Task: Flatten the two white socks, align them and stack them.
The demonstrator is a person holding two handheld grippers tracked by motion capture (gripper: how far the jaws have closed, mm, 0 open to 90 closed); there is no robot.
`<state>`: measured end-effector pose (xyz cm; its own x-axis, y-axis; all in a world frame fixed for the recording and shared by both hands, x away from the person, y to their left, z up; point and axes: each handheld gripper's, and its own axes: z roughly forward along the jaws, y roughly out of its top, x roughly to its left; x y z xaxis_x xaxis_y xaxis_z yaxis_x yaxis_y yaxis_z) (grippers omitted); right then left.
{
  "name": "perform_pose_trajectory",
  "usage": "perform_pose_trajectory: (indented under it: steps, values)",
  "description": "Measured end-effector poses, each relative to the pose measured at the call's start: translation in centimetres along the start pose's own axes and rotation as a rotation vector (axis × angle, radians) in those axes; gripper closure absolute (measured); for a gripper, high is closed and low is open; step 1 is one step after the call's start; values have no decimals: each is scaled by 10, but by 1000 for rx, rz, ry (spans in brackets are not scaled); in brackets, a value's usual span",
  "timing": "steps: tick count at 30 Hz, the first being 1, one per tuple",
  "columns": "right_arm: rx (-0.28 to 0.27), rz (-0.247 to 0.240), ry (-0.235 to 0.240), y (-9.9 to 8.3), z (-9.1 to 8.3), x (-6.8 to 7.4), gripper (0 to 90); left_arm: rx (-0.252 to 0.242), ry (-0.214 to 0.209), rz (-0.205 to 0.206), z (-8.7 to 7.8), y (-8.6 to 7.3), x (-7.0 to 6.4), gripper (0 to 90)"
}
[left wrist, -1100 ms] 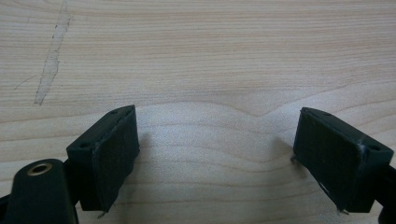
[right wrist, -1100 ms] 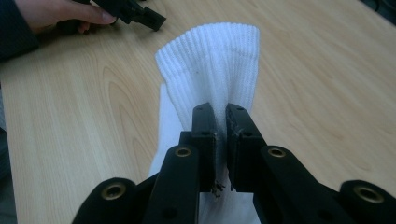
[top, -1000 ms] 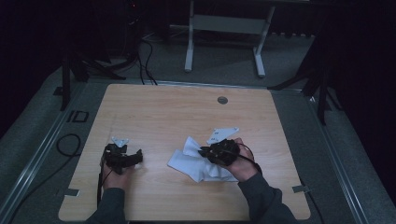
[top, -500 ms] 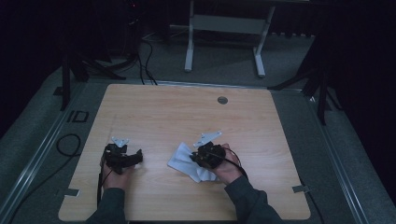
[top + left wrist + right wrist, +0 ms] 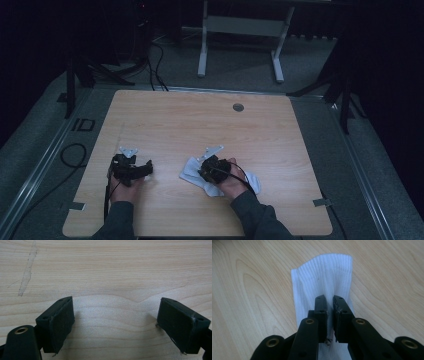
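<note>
A white sock [image 5: 220, 175] lies on the wooden table [image 5: 200, 125], toward the near edge and right of the middle, with nothing holding it but the bare tabletop. The right gripper [image 5: 212, 169] sits on top of it, and the right hand [image 5: 231, 181] covers much of the cloth in the high view, so that the sock there looks like a rumpled white patch spreading out to both sides of the tool. The right gripper view gives what the high view cannot: the right gripper [image 5: 329, 312] has its jaws drawn together on a raised fold of the sock [image 5: 322, 277], whose ribbed cuff lies flat on the wood beyond the tips, its end edge straight across. The left gripper [image 5: 131, 167] rests on the table well apart from the sock, to its left, held by the left hand [image 5: 124, 186]. In the left gripper view the left gripper [image 5: 115, 320] has its jaws wide apart with only bare wood grain between them, and a pale scuff mark [image 5: 28, 270] runs along the wood farther off. A small round grommet [image 5: 238, 107] sits in the tabletop near the far edge.
</note>
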<state>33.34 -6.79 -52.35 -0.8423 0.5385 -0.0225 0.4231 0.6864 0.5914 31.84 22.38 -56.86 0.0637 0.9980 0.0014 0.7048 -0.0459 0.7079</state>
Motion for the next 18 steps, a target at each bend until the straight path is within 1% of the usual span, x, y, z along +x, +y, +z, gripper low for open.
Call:
perform_pose_trajectory:
  steps: [3, 7, 10, 12, 14, 18]
  values:
    - [5, -1, -4, 0, 3, 1, 823, 0, -1, 1, 0, 0, 0, 142]
    - [4, 8, 3, -1, 5, 1, 822, 0, -1, 1, 0, 0, 0, 142]
    - [-7, 14, 21, -1, 4, 0, 736, 0, -1, 0, 0, 0, 0, 142]
    - [-11, 8, 16, 0, 3, 0, 689, -1, -1, 0, 0, 0, 0, 142]
    - [-23, 13, 15, 0, 2, 0, 644, -1, -1, 0, 0, 0, 0, 142]
    - [-47, 7, 9, 0, -3, 1, 627, -1, -2, 1, 0, 0, 0, 141]
